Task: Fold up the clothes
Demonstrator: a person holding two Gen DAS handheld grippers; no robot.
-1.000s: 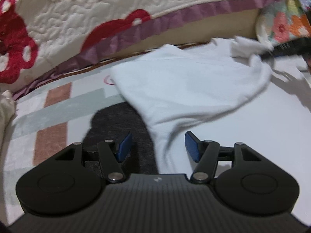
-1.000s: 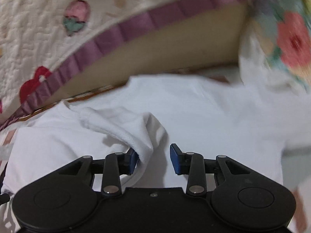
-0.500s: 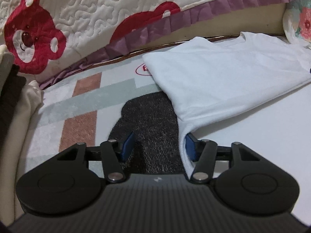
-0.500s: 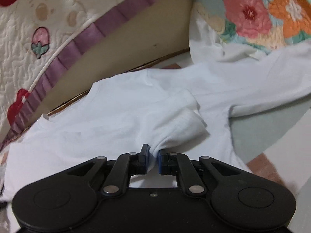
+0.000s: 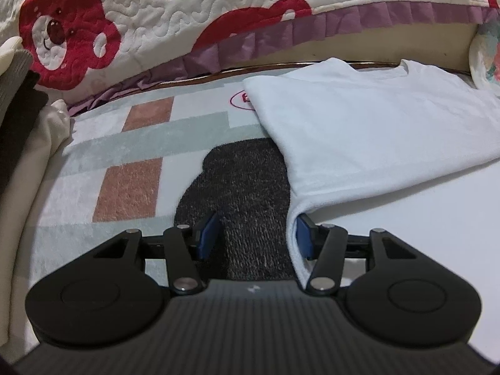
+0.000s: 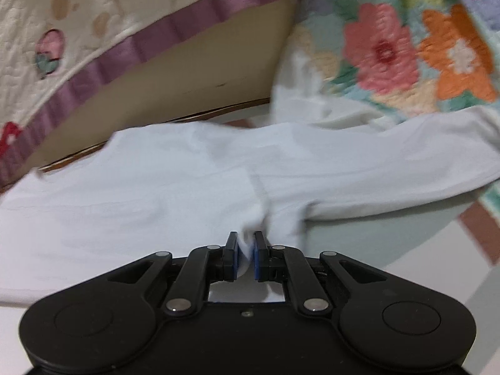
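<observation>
A white T-shirt (image 5: 368, 125) lies folded lengthwise on a patterned rug (image 5: 131, 184). In the left wrist view my left gripper (image 5: 254, 236) is open; the shirt's near folded corner rests against its right finger, and dark rug shows between the fingers. In the right wrist view my right gripper (image 6: 245, 251) is shut on a pinch of the white shirt (image 6: 156, 187) near where a sleeve (image 6: 390, 175) stretches off to the right.
A quilted bedspread with red bears and a purple frill (image 5: 281, 31) hangs behind the shirt. A floral quilt (image 6: 406, 50) lies at the right. A pile of cream and dark clothes (image 5: 18, 131) sits at the left.
My right gripper closed on a fold of the shirt and carried it to the right. The shirt now lies flatter. My left gripper stayed open and shifted left.
</observation>
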